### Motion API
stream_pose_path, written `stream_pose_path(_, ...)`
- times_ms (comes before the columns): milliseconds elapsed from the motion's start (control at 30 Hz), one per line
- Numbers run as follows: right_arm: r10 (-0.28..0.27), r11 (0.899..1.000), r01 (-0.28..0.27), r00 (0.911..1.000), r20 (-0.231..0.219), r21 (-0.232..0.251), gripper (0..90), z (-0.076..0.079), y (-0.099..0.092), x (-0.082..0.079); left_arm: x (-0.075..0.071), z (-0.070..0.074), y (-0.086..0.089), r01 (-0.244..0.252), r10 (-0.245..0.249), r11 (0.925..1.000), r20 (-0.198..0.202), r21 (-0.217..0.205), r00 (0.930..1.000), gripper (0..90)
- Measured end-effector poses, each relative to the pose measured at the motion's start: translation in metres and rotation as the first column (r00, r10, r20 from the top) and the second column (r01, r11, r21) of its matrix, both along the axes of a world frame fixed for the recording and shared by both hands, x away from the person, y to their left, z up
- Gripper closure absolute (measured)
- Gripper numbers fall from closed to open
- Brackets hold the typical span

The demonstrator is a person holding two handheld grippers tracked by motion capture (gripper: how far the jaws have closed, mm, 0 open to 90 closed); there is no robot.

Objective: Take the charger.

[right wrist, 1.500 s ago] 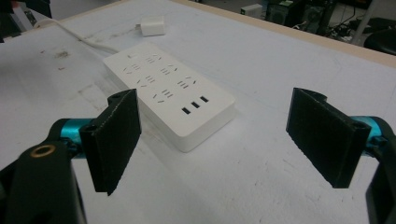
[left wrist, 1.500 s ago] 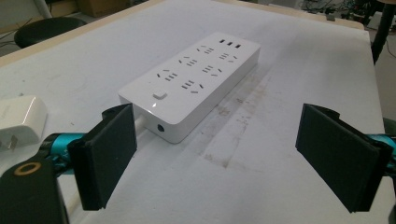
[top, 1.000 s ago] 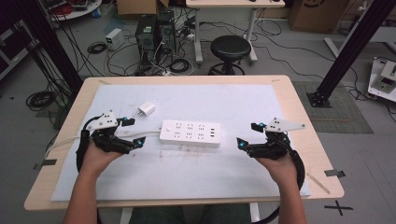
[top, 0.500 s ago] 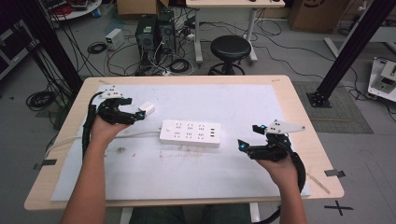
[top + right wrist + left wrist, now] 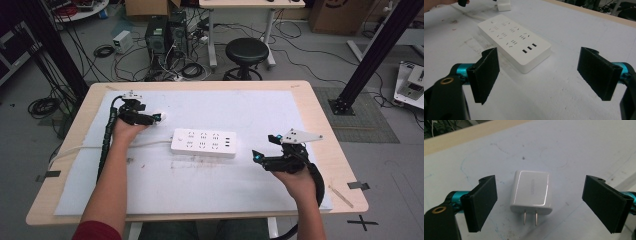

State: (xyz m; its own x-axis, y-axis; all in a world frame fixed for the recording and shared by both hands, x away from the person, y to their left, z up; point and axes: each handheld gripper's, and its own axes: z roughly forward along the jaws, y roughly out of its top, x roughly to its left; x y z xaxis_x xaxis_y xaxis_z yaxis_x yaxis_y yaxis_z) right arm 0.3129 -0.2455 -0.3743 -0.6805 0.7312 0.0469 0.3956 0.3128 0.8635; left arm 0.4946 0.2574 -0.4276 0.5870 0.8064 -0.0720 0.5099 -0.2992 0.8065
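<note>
A small white plug adapter (image 5: 532, 192) lies flat on the white mat (image 5: 280, 107), at the centre of the left gripper view with its two metal prongs pointing toward the bottom edge of that frame; in the high view it sits at the upper left of the mat (image 5: 161, 116). The left gripper (image 5: 546, 202) frames it, jaws spread wide, one on each side and neither touching it. A white power strip (image 5: 203, 142) lies near the middle of the high view, its white cord (image 5: 75, 150) running off toward the left edge of the table (image 5: 325, 130). The right gripper (image 5: 256, 156) sits at the lower right of the high view, just beside the strip's right end, jaws spread with nothing between them.
</note>
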Motion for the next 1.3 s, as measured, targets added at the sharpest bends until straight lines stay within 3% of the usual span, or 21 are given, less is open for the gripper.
stream_pose_path(233,0.001,1.0,-0.001,1.0,-0.01,-0.003,18.3,-0.002,0.004,0.002,0.006,-0.012,-0.009,0.022,-0.022,0.9984,0.008,0.052,0.9997,12.7)
stream_pose_path(367,0.005,1.0,-0.005,1.0,-0.008,-0.001,18.3,-0.002,0.006,0.002,0.007,-0.013,-0.011,0.018,-0.019,0.9983,0.014,0.056,0.9997,13.8)
stream_pose_path(600,0.002,1.0,-0.002,1.0,-0.002,-0.003,18.3,-0.001,0.005,0.0,0.014,-0.023,-0.014,0.015,-0.011,0.9947,-0.043,0.101,0.999,16.1)
stream_pose_path(867,-0.011,1.0,0.011,0.9999,-0.003,-0.003,18.3,-0.001,0.001,-0.003,0.017,-0.016,-0.02,0.029,-0.027,0.9939,-0.024,0.106,0.9993,21.5)
stream_pose_path(1300,-0.011,1.0,0.011,0.9999,-0.005,-0.003,18.3,0.001,0.002,-0.003,0.019,-0.02,-0.016,0.022,-0.016,0.9926,-0.052,0.119,0.9985,33.2)
